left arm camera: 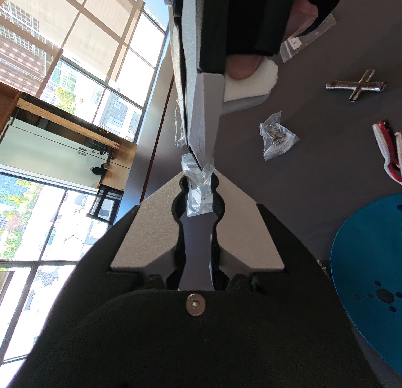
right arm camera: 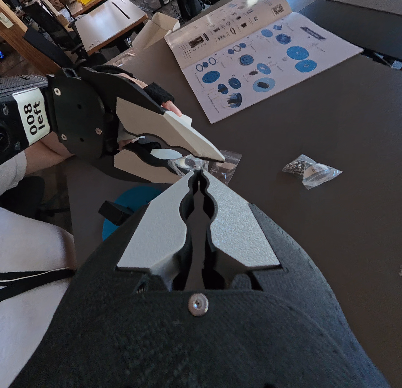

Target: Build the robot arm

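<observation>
A small clear plastic bag [left arm camera: 199, 200] with a white sticker sits between the fingertips of my left gripper [left arm camera: 198, 178], which is closed on it above the dark table. My right gripper [right arm camera: 198, 172] is shut on the same bag [right arm camera: 187, 163] at its edge. In the left wrist view it comes down from the top, its fingers [left arm camera: 202, 107] edge-on and their tips pinching the bag's top. In the right wrist view the left gripper's upper finger [right arm camera: 174, 133] reaches in from the left over the bag. A person's hands hold both grippers.
A bag of screws [right arm camera: 311, 170] lies to the right, another clear bag [right arm camera: 226, 166] just behind. A blue disc [left arm camera: 369, 279], a metal cross wrench [left arm camera: 356, 85] and red and white wires [left arm camera: 389, 151] lie on the table [right arm camera: 326, 225]. An open manual [right arm camera: 256, 51] lies at the back.
</observation>
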